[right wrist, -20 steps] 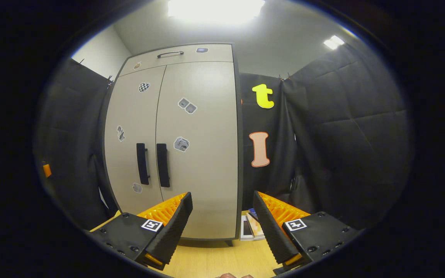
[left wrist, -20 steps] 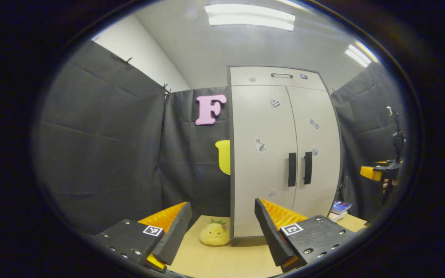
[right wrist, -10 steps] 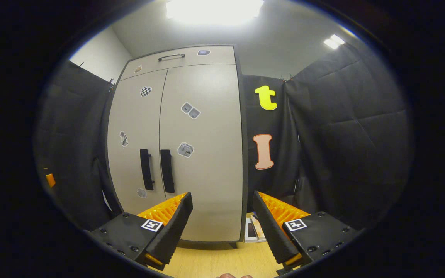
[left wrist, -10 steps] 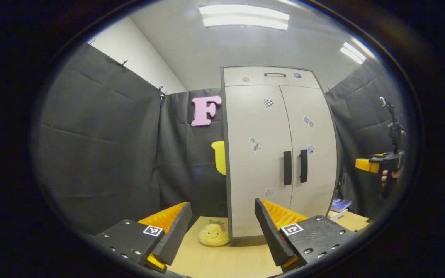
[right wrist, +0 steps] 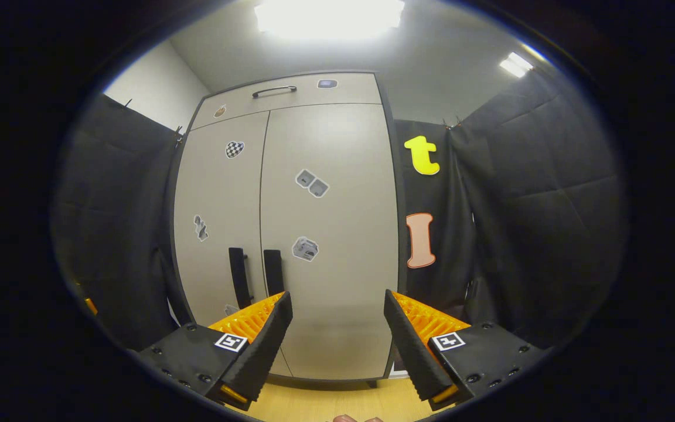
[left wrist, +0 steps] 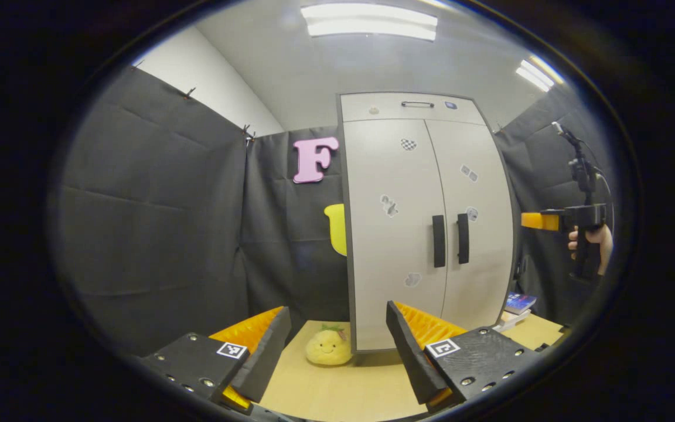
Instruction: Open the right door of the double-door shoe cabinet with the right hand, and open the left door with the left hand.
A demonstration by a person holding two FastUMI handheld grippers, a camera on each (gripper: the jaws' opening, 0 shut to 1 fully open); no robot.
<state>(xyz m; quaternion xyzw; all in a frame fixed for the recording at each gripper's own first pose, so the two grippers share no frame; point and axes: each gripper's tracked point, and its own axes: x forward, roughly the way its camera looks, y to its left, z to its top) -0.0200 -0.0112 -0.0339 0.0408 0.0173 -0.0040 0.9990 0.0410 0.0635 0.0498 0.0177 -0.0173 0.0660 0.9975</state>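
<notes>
The pale grey shoe cabinet (left wrist: 425,193) stands on a wooden floor with both doors closed. Two vertical dark handles sit side by side at the centre seam: the left door handle (left wrist: 438,240) and the right door handle (left wrist: 463,238). In the right gripper view the cabinet (right wrist: 326,234) is closer, with the left door handle (right wrist: 238,284) and the right door handle (right wrist: 273,271) just above one fingertip. My left gripper (left wrist: 337,346) is open, well short of the cabinet. My right gripper (right wrist: 337,334) is open too, with nothing in it. In the left gripper view the right gripper (left wrist: 548,221), held by a hand (left wrist: 592,240), hovers right of the cabinet.
A yellow plush toy (left wrist: 329,346) lies on the floor at the cabinet's left foot. Books (left wrist: 519,303) lie on the floor to its right. A drawer with a handle (left wrist: 417,104) tops the cabinet. Black cloth walls close in on both sides.
The right gripper has moved closer to the cabinet and risen; the door handles have dropped toward its fingertips. The left gripper view has shifted only slightly. Both doors stay closed.
</notes>
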